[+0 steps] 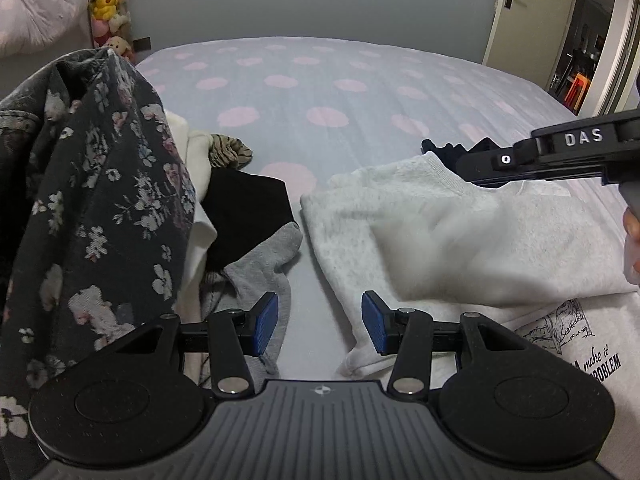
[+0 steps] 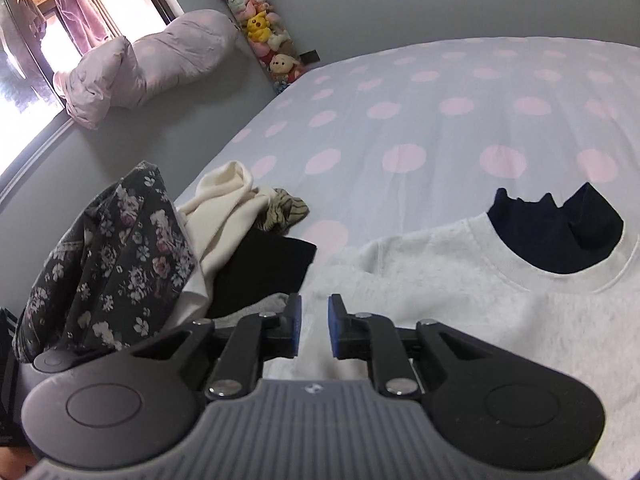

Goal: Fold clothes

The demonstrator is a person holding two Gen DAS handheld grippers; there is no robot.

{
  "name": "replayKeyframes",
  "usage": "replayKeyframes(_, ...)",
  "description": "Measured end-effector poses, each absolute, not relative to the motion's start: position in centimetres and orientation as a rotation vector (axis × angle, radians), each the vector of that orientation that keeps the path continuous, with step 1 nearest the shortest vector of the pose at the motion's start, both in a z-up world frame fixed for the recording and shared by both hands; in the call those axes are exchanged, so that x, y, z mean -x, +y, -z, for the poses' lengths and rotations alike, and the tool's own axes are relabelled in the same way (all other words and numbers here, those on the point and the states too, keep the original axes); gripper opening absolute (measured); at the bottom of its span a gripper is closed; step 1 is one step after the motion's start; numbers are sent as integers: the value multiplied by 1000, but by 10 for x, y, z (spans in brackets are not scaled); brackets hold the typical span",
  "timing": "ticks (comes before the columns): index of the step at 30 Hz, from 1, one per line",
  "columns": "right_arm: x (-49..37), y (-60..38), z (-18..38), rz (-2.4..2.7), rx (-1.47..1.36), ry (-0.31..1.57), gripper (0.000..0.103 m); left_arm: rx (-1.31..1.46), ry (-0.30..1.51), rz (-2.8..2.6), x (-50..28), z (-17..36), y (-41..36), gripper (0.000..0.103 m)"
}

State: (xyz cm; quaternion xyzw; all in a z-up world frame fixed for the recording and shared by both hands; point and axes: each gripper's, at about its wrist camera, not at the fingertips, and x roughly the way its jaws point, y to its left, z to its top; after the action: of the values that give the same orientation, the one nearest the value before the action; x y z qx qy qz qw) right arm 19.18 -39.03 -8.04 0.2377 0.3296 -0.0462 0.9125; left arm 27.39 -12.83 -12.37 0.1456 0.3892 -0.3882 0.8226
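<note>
- Left of both grippers, a heap led by a dark floral garment point(image 1: 92, 184) waits on the polka-dot bed point(image 1: 320, 92).
- Left gripper point(image 1: 319, 322): fingers half open, empty, over bare sheet.
- Pale grey fleece sweatshirt point(image 1: 460, 232) lies just right of them, stretching rightward.
- Right gripper point(image 2: 314, 328), nearer, hovers over it, fingers narrowly parted, empty.
- One sleeve is motion-blurred; the hem is cut off.

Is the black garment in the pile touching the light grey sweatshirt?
Apart. In the left wrist view a bare strip of bed sheet runs between the black garment and the light grey sweatshirt.
</note>
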Motion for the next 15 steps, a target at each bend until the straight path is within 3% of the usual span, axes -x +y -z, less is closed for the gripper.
replayKeyframes(1, -187, -394, 78, 99, -490, 674, 29, -307, 826, 829, -273, 123, -130, 44)
replayKeyframes(3, -177, -403, 74, 115, -484, 666, 34, -301, 824, 835, -270, 122, -133, 44)
replayKeyframes(15, -30, -505, 64, 350, -377, 704, 36, -347, 818, 863, -248, 124, -168, 44)
